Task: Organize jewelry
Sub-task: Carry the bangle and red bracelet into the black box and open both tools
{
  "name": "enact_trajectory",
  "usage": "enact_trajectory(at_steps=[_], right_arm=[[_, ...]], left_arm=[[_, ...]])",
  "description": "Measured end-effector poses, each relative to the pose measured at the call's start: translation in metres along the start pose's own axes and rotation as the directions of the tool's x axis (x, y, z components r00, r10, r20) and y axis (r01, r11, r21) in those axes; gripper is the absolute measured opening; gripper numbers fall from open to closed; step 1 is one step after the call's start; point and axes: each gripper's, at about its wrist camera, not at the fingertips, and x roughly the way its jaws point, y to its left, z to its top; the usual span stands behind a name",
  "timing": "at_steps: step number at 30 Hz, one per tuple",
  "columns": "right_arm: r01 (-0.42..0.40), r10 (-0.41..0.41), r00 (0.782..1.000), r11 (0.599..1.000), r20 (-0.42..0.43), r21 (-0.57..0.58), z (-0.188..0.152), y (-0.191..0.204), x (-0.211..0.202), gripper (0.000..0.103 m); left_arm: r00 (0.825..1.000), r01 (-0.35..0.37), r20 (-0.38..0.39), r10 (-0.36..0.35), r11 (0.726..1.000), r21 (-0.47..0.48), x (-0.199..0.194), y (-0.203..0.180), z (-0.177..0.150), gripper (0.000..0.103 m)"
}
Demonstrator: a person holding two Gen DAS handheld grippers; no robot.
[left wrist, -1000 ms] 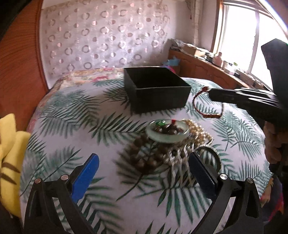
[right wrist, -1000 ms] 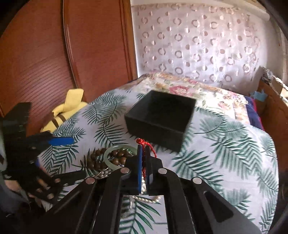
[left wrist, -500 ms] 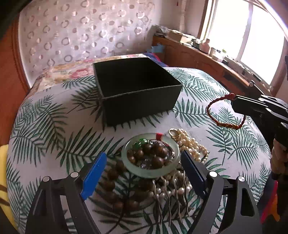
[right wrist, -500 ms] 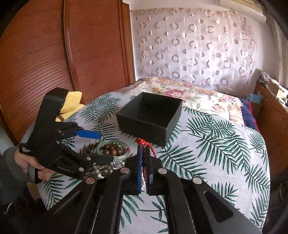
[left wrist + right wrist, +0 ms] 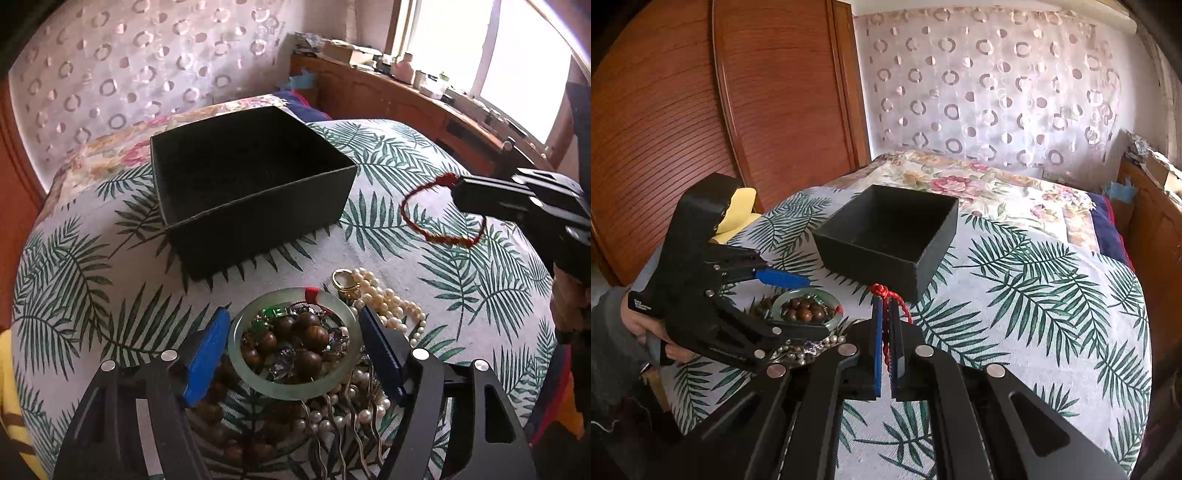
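A heap of jewelry lies on the leaf-print cloth [image 5: 92, 258]: a pale green jade bangle [image 5: 258, 384] over brown wooden beads [image 5: 306, 334], pearls [image 5: 388, 299] and a gold ring [image 5: 341, 278]. My left gripper [image 5: 293, 317] [image 5: 816, 306] straddles the bangle. Its jaws are closing, and the blue pads [image 5: 207, 354] stand close beside the rim without visibly pressing it. My right gripper [image 5: 885, 301] [image 5: 458, 188] is shut on a red cord bracelet [image 5: 903, 306] [image 5: 443, 238], which dangles just right of the black open box [image 5: 266, 229] [image 5: 879, 258]. The box looks empty.
A yellow plush toy [image 5: 740, 210] lies at the cloth's left edge by the wooden wardrobe [image 5: 701, 110]. A floral quilt [image 5: 979, 188] runs behind the box. A wooden cabinet [image 5: 388, 96] with small items stands under the window on the right.
My left gripper moved forward over the heap and its jaws narrowed around the jade bangle. The right gripper drifted slightly with the red cord still pinched.
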Motion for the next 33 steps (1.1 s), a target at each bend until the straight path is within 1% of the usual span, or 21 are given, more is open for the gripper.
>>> enact_trajectory(at_steps=[3,7,10,14,19,25,29,33], right_arm=[[-0.006,0.006,1.0,1.0,0.0,0.002,0.006,-0.005,0.001,0.003],[-0.018,0.018,1.0,1.0,0.013,0.005,0.015,-0.007,-0.001,0.003],[-0.026,0.025,0.999,1.0,0.027,0.002,0.024,-0.008,-0.001,0.004],[-0.044,0.044,0.998,0.999,0.037,-0.003,0.035,-0.008,0.0,0.003],[-0.058,0.058,0.997,0.998,0.044,-0.017,0.052,-0.007,0.005,0.003],[-0.063,0.064,0.996,0.998,0.064,-0.019,0.073,-0.014,0.014,0.004],[-0.066,0.067,0.996,0.998,0.057,-0.01,0.081,-0.021,0.028,0.004],[-0.068,0.068,0.997,0.998,0.045,-0.008,0.089,-0.026,0.045,0.003]], left_arm=[[1.0,-0.001,0.014,0.002,1.0,-0.011,-0.006,0.001,0.002,0.069],[0.997,0.016,0.077,-0.013,0.999,-0.039,-0.027,0.001,0.011,0.069],[0.992,0.017,0.129,-0.011,0.999,-0.045,-0.038,0.0,0.026,0.069],[0.985,-0.014,0.173,0.022,0.999,-0.05,-0.042,0.004,0.047,0.069],[0.982,-0.033,0.185,0.046,0.997,-0.073,-0.036,0.016,0.065,0.069],[0.985,-0.048,0.164,0.06,0.996,-0.075,-0.013,0.029,0.082,0.069],[0.987,-0.053,0.144,0.068,0.993,-0.103,0.001,0.039,0.085,0.069],[0.985,-0.048,0.157,0.068,0.991,-0.124,0.0,0.045,0.086,0.07]])
